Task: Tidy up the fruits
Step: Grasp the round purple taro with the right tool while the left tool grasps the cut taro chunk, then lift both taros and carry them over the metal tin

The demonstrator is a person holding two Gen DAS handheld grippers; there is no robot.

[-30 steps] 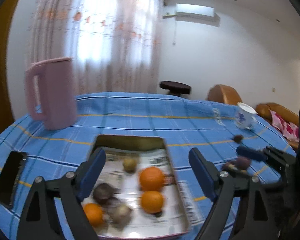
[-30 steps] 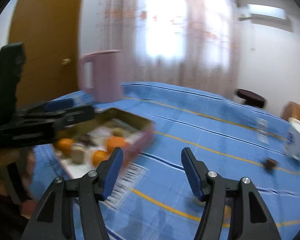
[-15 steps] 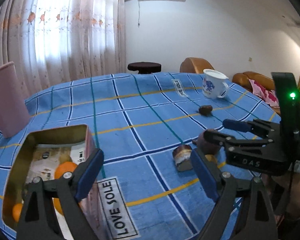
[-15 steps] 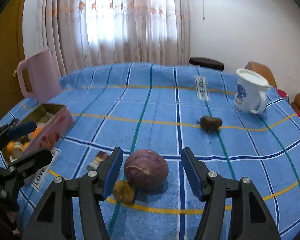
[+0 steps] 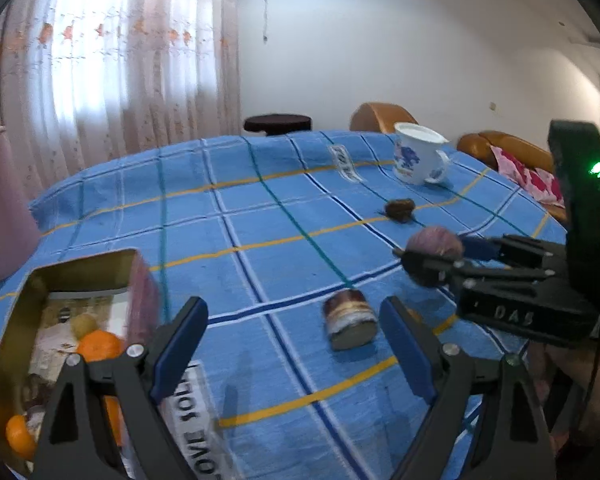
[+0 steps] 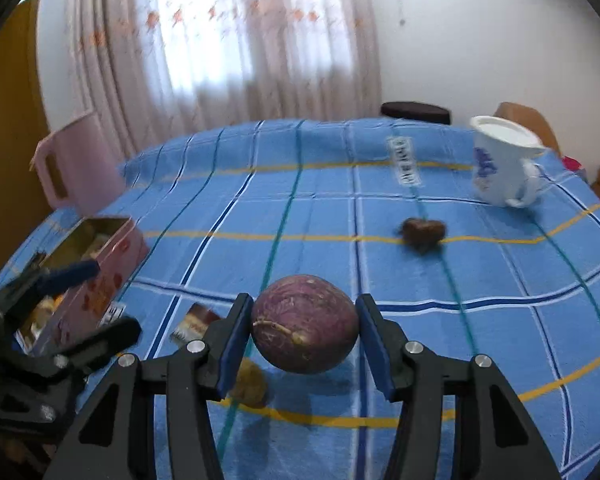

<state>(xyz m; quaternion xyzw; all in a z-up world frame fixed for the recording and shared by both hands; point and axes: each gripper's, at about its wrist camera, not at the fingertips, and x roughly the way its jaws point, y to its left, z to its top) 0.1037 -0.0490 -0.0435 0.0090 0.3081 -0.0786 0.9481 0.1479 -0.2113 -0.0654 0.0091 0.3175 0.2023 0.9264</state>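
Purple fruit [image 6: 305,323] pinched between right gripper [image 6: 304,330] pads, jaws just closing | left gripper [image 5: 294,350] spread wide, empty, above blue tablecloth [image 5: 260,216]

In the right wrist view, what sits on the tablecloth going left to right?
Pink pitcher → tin box → small cut piece → purple fruit between the right gripper's pads → small brown piece → white mug.
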